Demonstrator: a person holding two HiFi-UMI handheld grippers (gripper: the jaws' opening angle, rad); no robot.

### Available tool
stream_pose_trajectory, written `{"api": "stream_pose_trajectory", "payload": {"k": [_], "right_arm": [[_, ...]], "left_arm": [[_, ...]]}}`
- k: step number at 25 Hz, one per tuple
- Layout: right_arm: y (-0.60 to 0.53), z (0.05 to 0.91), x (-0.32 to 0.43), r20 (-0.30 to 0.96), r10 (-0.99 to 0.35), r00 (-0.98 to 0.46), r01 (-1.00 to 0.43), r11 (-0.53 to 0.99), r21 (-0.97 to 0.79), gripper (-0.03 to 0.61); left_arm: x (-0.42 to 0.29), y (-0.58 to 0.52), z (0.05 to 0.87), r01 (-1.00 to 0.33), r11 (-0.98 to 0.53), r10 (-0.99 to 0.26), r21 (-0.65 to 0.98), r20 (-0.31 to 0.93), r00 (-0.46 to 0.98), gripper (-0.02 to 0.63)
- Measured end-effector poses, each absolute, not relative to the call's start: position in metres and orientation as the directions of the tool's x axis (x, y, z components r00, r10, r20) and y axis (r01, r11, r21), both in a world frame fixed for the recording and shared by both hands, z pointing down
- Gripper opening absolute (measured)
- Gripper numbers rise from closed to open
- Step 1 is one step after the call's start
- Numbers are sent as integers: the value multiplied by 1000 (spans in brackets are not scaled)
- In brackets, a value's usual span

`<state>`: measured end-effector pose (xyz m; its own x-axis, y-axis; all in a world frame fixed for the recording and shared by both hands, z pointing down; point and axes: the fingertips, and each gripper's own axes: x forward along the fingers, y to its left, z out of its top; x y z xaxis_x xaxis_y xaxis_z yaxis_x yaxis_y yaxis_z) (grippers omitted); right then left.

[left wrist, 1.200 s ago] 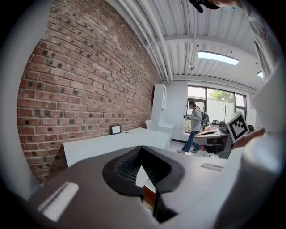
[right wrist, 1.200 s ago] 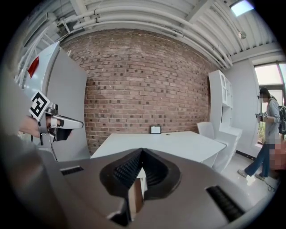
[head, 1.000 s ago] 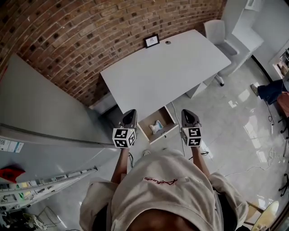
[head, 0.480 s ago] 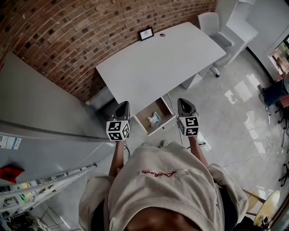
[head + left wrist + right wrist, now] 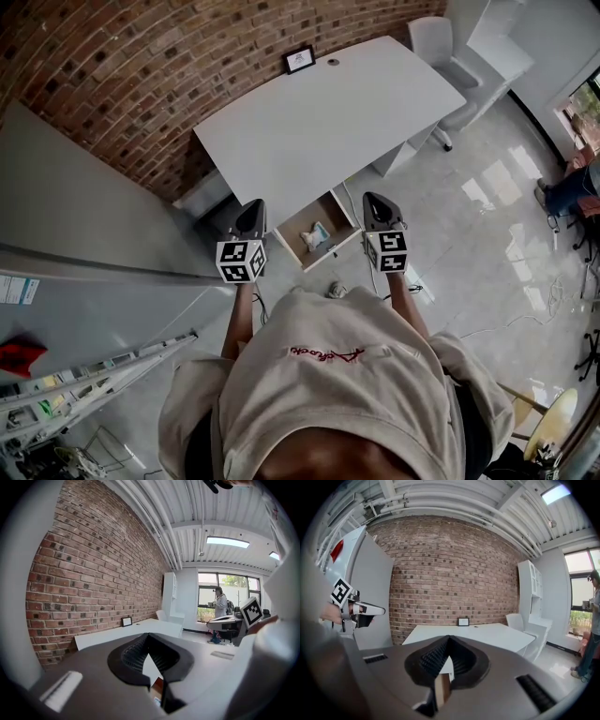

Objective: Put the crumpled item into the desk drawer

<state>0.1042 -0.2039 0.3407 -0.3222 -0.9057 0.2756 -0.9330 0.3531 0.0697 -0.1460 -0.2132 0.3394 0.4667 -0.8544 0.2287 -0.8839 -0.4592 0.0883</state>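
Observation:
The crumpled item [image 5: 316, 235], pale blue and white, lies inside the open wooden drawer [image 5: 330, 253] below the front edge of the white desk [image 5: 319, 122]. My left gripper [image 5: 253, 208] is held in the air to the left of the drawer, with its jaws shut and nothing between them [image 5: 148, 637]. To the right of the drawer my right gripper [image 5: 373, 200] hangs at about the same height, also shut and empty [image 5: 448, 638]. Both point toward the desk and touch nothing.
A small picture frame [image 5: 299, 60] stands at the desk's far edge by the brick wall. A white chair [image 5: 441, 42] is at the far right and a grey cabinet [image 5: 75, 244] and a ladder [image 5: 94, 370] at the left. Cables [image 5: 412, 286] lie on the glossy floor. A person [image 5: 219, 603] stands by the window.
In the head view the desk, the drawer and both grippers have slid up and a little left together. The grippers stay shut on either side of the drawer.

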Motion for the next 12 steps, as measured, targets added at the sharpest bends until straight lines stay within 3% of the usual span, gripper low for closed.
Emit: {"api": "stream_pose_trajectory", "payload": {"k": [12], "right_arm": [[-206,339,106,273,-906,-325,-930,359,85,11]], "left_arm": [[-136,-211,341,-879,-468,-849,94,226,477,9]]}}
